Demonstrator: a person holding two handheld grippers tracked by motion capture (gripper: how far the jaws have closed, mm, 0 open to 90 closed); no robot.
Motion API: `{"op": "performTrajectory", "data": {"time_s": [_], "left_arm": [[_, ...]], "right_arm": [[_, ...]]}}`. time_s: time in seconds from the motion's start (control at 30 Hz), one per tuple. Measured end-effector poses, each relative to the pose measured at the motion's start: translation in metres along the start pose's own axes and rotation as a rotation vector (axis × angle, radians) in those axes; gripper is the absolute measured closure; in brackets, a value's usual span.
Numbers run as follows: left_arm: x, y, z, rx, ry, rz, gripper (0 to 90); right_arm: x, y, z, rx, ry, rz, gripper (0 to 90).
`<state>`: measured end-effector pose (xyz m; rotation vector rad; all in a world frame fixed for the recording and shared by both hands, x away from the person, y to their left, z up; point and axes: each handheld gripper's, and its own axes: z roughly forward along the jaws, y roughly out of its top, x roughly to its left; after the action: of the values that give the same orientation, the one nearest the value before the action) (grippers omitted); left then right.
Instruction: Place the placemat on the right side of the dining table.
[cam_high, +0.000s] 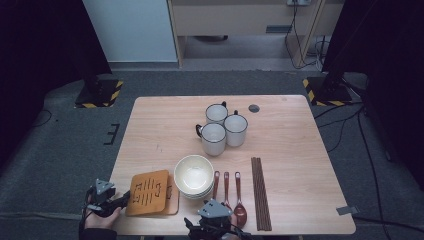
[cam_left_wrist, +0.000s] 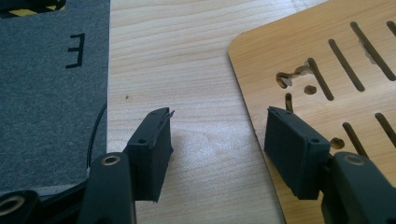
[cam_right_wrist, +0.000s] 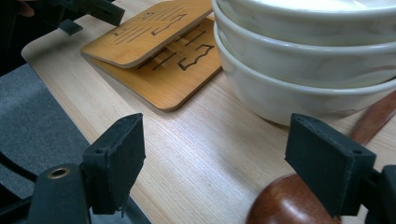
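**Left gripper lifts the top wooden mat**

Two wooden mats lie stacked at the near left corner of the counter (cam_high: 300, 150). The top mat (cam_high: 148, 192) is tilted, with its left side raised off the bottom mat (cam_right_wrist: 177, 79). The left gripper (cam_high: 121, 199) is at that raised left edge. In the right gripper view, one dark jaw tip sits on top of the mat's far corner. In the left gripper view, the jaws stand partly apart, one over the mat and one over the bare counter. I cannot tell if they are pinching the mat.

The right gripper (cam_right_wrist: 233, 163) waits at the near edge of the counter, in front of the stack of white bowls (cam_high: 194, 176). Its jaws are wide apart and hold nothing. A brown wooden spoon (cam_right_wrist: 289, 203) lies just under its right jaw, and the jaws do not press on it.

I think the step in hand is taking the top mat off the stack. Next, the left gripper needs a firm hold on the mat's edge. Then it can lift the mat clear and carry it to an open spot, away from the bowls.
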<state>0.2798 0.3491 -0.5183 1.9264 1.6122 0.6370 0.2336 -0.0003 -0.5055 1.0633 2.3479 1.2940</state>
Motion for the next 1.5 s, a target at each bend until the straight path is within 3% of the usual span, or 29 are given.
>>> {"op": "performTrajectory", "data": {"time_s": [0.73, 1.5], "left_arm": [[0.0, 0.0, 0.0, -0.002, -0.003, -0.005, 40.4], [0.001, -0.001, 0.0, -0.001, -0.008, -0.004, 40.7]], "right_arm": [[0.027, 0.006, 0.03, -0.013, 0.079, 0.027, 22.5], [0.051, 0.023, 0.061, -0.027, 0.126, 0.007, 25.1]]}}
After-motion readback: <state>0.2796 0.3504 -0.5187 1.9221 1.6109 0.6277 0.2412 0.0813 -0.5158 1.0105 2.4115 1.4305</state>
